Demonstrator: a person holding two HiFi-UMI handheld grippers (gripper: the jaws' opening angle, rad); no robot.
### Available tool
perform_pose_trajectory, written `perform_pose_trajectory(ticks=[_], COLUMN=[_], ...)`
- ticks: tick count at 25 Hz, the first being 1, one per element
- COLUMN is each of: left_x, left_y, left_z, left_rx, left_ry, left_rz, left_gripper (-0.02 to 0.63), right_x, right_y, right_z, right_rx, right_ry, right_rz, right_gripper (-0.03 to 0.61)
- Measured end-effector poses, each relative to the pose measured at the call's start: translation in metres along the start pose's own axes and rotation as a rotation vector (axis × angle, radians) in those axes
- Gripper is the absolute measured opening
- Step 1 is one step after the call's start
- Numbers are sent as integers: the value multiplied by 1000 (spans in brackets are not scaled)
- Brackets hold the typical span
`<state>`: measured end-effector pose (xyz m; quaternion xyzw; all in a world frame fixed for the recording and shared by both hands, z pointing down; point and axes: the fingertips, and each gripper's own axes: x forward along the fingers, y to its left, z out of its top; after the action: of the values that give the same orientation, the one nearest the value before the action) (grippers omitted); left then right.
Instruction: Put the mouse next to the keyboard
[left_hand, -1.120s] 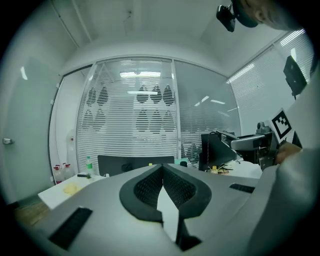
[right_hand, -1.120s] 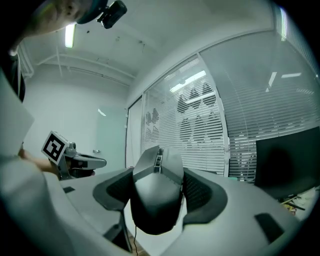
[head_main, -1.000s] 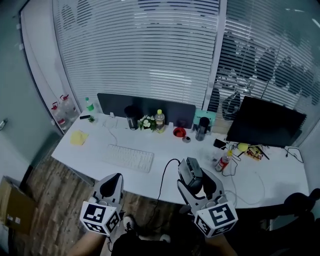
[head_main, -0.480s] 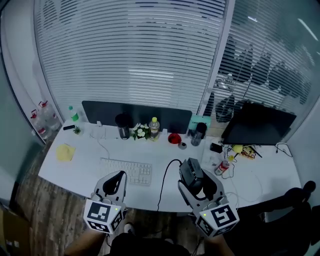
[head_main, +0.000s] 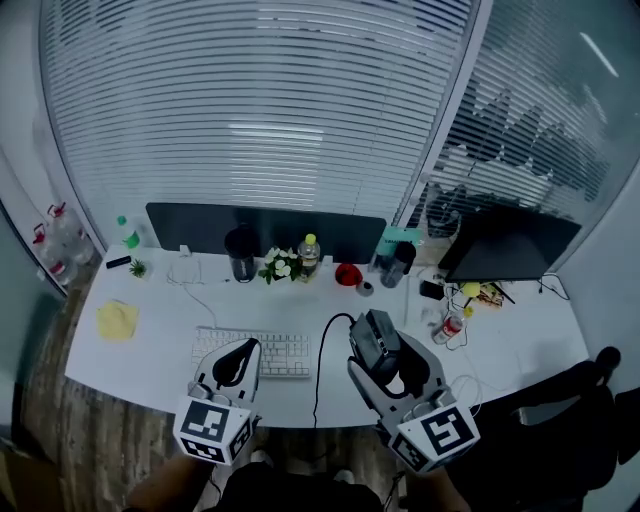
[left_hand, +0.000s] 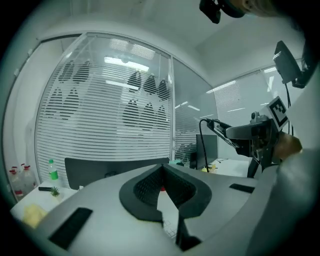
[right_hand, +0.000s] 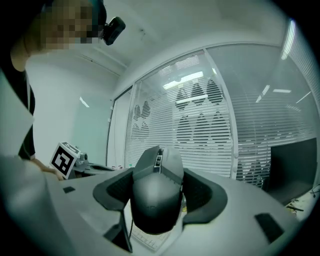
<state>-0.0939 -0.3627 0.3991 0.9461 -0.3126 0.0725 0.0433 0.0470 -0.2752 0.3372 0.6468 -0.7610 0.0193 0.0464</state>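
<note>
Far left on the white desk (head_main: 160, 345) a yellow pad (head_main: 116, 320) is seen, w/ a green bottle (head_main: 127, 233) behind it by the blinds. A white keyboard (head_main: 262, 352) is laid near the front edge, left of centre. The left claw (head_main: 243, 350) is held over the keyboard; its tips are brought together and nothing is gripped. A black cable (head_main: 322, 360) is looped up from the desk's front edge to the mouse (head_main: 373, 338). The mouse, dark grey, is clamped by its sides in the right claw (head_main: 385, 350), held up above the desk just right of the keyboard, not set down. Keyboard keys are seen below it in the right gripper view. Further right, a small bottle w/ red label (head_main: 450, 326) is stood on the desk and a dark monitor (head_main: 505, 250) is placed at the back.
</note>
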Motion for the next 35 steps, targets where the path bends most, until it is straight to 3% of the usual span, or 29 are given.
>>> perform_pose_trajectory(ticks=[7, 15, 18, 29, 35], left_x=[6, 20, 27, 37, 37], left_y=[16, 3, -2, -31, -39], left_z=[-12, -13, -13, -37, -53], left_rx=[-7, 29, -12, -111, -108], left_ry=[15, 44, 56, 113, 163], left_rz=[-28, 36, 66, 141, 208], left_gripper=[28, 28, 28, 28, 29], right_x=[26, 43, 46, 78, 100], right_y=[15, -32, -52, -113, -130], right_z=[1, -29, -43, -139, -205], right_rx=[-19, 11, 12, 61, 104], right_ry=[10, 62, 88, 236, 339], right_rz=[17, 15, 16, 34, 52], right_gripper=[294, 294, 293, 295, 295])
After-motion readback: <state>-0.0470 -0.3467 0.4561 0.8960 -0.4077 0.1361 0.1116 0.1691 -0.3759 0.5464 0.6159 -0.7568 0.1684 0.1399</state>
